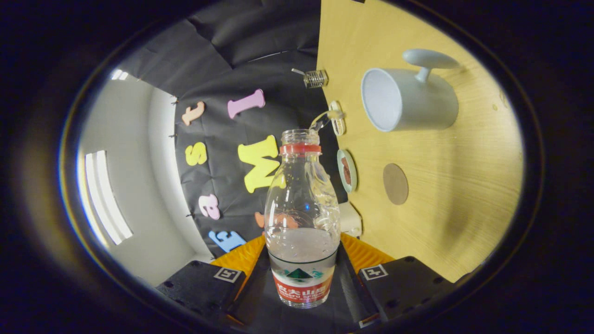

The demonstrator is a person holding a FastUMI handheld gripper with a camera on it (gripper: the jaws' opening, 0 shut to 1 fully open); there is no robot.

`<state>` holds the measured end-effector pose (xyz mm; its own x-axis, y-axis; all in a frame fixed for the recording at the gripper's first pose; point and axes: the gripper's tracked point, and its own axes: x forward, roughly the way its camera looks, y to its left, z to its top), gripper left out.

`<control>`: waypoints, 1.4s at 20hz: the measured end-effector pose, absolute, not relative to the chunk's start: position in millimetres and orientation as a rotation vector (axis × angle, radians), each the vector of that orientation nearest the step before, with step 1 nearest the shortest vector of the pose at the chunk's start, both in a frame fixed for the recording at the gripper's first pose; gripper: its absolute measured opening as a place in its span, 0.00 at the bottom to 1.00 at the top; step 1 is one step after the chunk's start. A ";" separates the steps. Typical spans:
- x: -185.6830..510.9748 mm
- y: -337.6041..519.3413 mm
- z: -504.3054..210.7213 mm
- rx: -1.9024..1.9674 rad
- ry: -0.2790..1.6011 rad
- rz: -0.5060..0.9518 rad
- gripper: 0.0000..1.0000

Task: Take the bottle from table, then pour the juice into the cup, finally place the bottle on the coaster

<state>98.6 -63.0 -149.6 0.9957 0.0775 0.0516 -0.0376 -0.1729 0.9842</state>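
Gripper view: a clear plastic bottle point(301, 218) is being clamped between both fingers of the gripper point(302, 278), which are pressing on its lower body. The whole view is rolled sideways, so the bottle is being tipped toward pouring. Liquid is pooling low inside, and a thin stream seems to be leaving the uncapped mouth. On the wooden table point(464, 199), the white cup point(408, 99) is standing beyond the mouth, with the round coaster point(395, 183) nearer the table's middle, waiting for the bottle.
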 end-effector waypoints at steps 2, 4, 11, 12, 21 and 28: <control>100.6 -65.4 -150.5 1.746 0.024 0.102 0.78; 102.3 -67.0 -150.4 1.741 0.024 0.106 0.78; 105.5 -70.2 -145.6 1.734 0.015 0.123 0.78; 106.3 -70.7 -145.4 1.736 0.015 0.127 0.79; 110.3 -69.1 -144.0 1.737 0.016 0.134 0.78; 114.9 -64.6 -132.2 1.790 0.009 0.175 0.78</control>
<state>114.9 -64.6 -132.2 0.9884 0.1005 0.1137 -0.0887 -0.2253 0.9702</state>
